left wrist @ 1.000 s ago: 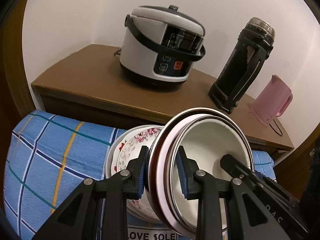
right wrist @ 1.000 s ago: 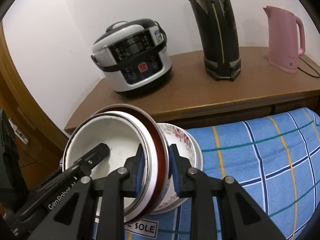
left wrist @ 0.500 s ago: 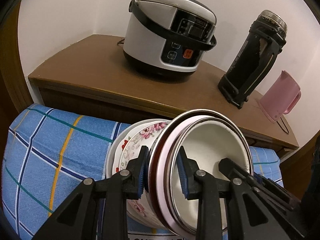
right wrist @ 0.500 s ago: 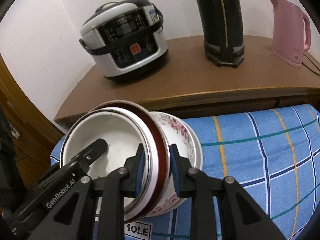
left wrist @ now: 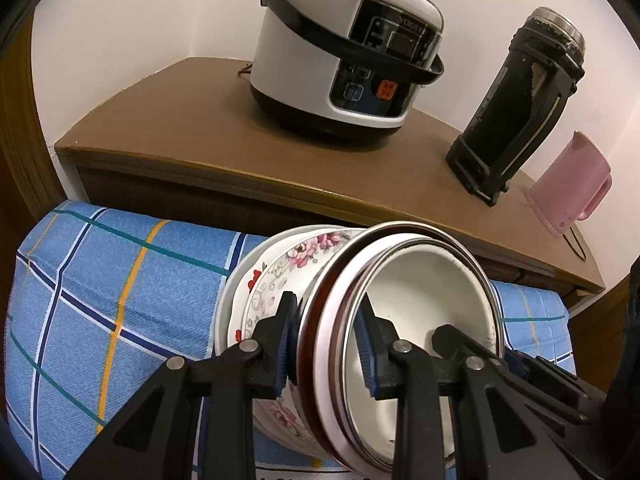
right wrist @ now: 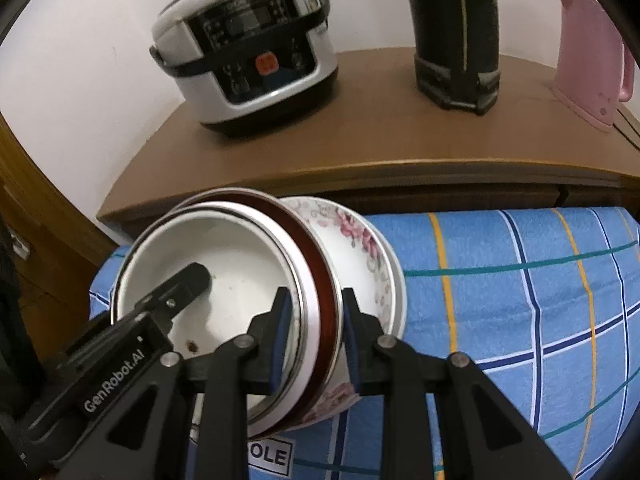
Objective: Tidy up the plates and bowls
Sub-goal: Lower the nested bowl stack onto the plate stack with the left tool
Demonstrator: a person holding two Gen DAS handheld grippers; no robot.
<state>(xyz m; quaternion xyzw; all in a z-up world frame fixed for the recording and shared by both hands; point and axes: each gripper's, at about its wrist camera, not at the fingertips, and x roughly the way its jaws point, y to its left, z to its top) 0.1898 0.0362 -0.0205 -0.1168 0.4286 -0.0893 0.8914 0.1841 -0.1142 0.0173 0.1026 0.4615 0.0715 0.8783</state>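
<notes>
Black-fingered, the left tool and right tool each clamped the rim of a nested bowl stack, held tilted above the blue checked cloth. Lower bowl edges were hidden behind the tools. Beyond, on the brown worktop, stood a rice cooker, black flask, its top cut off in the right view, and pink kettle.

Behind the blue checked cloth: one rice cooker, one black flask, one pink kettle. On it: several nested bowls, exact count unclear.
</notes>
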